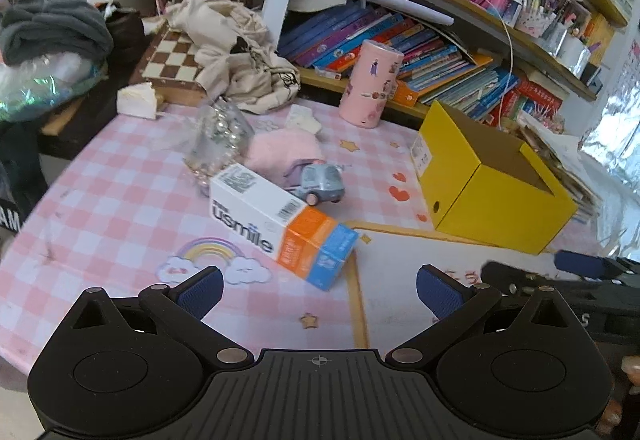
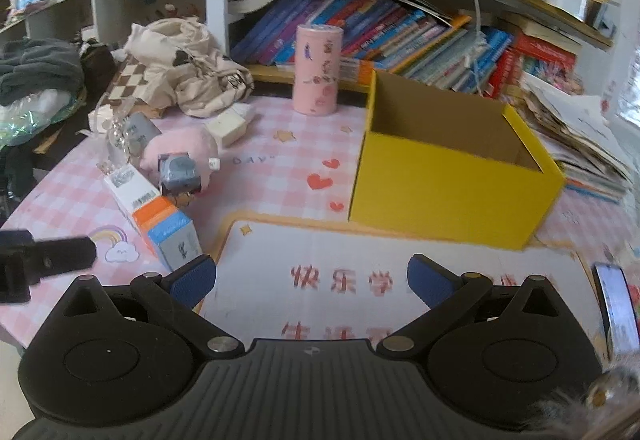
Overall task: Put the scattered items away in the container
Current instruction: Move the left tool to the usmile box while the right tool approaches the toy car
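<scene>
Left gripper [image 1: 320, 292] and right gripper [image 2: 312, 282] both wide open, empty. Toothpaste box [image 1: 280, 226], toy car [image 1: 322, 183] mid-counter; yellow box [image 2: 448, 175] toward back-right edge.

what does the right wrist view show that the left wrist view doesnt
Only the right wrist view shows a phone at the mat's right edge and the red lettering on the mat. Only the left shows the usmile name along the toothpaste box. Both show the yellow box, toy car, pink tin and open, empty tongs, left and right.
</scene>
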Demonstrator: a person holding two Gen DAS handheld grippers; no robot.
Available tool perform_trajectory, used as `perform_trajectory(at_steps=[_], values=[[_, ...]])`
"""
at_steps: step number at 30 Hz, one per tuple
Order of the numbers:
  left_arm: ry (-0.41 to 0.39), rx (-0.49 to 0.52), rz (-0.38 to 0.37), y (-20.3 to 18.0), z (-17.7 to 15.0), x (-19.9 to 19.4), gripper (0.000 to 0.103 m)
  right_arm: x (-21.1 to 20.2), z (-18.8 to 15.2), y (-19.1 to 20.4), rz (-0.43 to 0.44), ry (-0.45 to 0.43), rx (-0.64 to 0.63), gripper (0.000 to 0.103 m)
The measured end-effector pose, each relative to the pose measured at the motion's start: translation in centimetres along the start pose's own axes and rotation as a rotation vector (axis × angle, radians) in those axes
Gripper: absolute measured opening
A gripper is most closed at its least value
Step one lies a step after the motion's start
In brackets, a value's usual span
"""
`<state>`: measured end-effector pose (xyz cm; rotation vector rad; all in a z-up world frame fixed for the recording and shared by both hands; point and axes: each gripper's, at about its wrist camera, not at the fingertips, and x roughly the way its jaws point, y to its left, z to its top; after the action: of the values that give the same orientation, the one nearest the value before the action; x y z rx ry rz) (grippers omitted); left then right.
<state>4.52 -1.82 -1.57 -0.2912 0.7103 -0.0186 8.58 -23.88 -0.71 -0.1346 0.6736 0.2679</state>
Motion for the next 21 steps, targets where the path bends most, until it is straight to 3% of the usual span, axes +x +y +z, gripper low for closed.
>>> perform_trajectory(at_steps=[6,12,21], values=[[0.008,-0.066,0.068,-1.0,0.1,1.9,0.103,2.2,1.7,-1.5,0.097,0.000,-0.067,0.102],[0.029,-0.066,0.139,-2.8,-0.2,4.4,0.102,4.7,3.1,-2.7,0.167,0.016,-0.120,0.099],[0.031,-0.138,0.171,-3.5,0.4,7.3,0.096,7.6,4.6,-4.2,0.245,0.031,-0.151,0.098]])
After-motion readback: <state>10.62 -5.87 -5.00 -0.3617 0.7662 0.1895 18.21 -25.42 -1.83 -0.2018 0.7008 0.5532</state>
